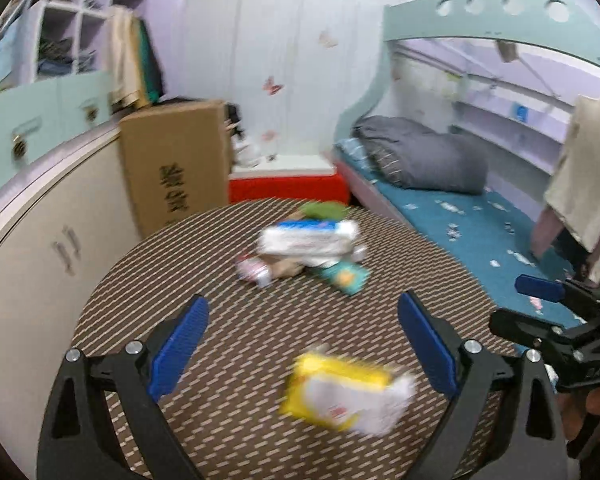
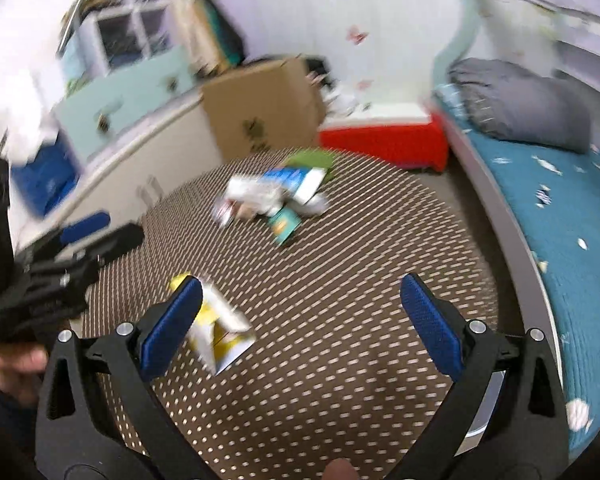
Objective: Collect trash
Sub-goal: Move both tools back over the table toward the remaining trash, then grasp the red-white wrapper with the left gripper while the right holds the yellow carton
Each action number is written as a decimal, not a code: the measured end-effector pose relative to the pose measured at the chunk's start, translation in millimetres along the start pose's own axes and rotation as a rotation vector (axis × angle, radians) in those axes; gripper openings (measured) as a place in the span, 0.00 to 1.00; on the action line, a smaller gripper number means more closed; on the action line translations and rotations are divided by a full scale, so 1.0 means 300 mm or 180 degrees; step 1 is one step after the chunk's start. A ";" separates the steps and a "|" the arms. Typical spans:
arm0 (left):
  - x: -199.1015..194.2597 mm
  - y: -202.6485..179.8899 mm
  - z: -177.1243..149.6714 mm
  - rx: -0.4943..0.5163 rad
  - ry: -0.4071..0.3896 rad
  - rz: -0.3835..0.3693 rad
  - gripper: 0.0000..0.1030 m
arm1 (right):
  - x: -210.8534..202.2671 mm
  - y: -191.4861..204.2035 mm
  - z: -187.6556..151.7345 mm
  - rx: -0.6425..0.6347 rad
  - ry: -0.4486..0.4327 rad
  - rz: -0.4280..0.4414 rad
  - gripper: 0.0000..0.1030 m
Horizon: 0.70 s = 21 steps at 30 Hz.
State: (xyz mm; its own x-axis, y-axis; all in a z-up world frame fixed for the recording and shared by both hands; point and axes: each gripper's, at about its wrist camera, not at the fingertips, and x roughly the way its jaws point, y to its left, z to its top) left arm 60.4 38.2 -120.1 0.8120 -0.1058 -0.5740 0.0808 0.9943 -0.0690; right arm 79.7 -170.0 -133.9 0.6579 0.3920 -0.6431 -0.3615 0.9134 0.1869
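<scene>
A yellow and white wrapper (image 1: 350, 394) lies on the round brown patterned table (image 1: 220, 280), between the fingers of my open left gripper (image 1: 304, 348), not touching them. It also shows in the right wrist view (image 2: 220, 332), just right of the left finger of my open, empty right gripper (image 2: 300, 320). A pile of trash (image 1: 312, 248) sits farther back mid-table: a white and blue pack, a green packet, a teal packet, a small can. The pile shows in the right wrist view too (image 2: 276, 200). Both views are motion-blurred.
A cardboard box (image 1: 176, 168) stands behind the table on the left by a white cabinet (image 1: 40, 248). A red box (image 1: 288, 188) sits at the back. A bed with a teal sheet (image 1: 460, 220) and grey pillow (image 1: 424, 156) runs along the right.
</scene>
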 end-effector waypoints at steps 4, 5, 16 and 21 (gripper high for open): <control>0.013 0.122 -0.047 -0.0133 0.0141 0.0137 0.91 | 0.093 0.090 -0.027 -0.0247 0.0293 0.0215 0.94; 0.016 0.143 -0.057 -0.0155 0.0163 0.0161 0.91 | 0.123 0.113 -0.034 -0.0309 0.0367 0.0253 0.94; 0.052 0.224 -0.102 -0.0307 0.0304 0.0240 0.91 | 0.308 0.187 -0.071 -0.0556 0.0797 0.0491 0.94; 0.091 0.225 -0.102 -0.0290 0.0366 0.0240 0.91 | 0.353 0.209 -0.082 -0.0594 0.0848 0.0605 0.60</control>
State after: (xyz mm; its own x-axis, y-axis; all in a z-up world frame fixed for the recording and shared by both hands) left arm 70.3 102.2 -165.3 0.7418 -0.0365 -0.6696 -0.0350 0.9951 -0.0930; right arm 110.4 -74.0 -208.5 0.3813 0.4880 -0.7852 -0.5910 0.7818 0.1989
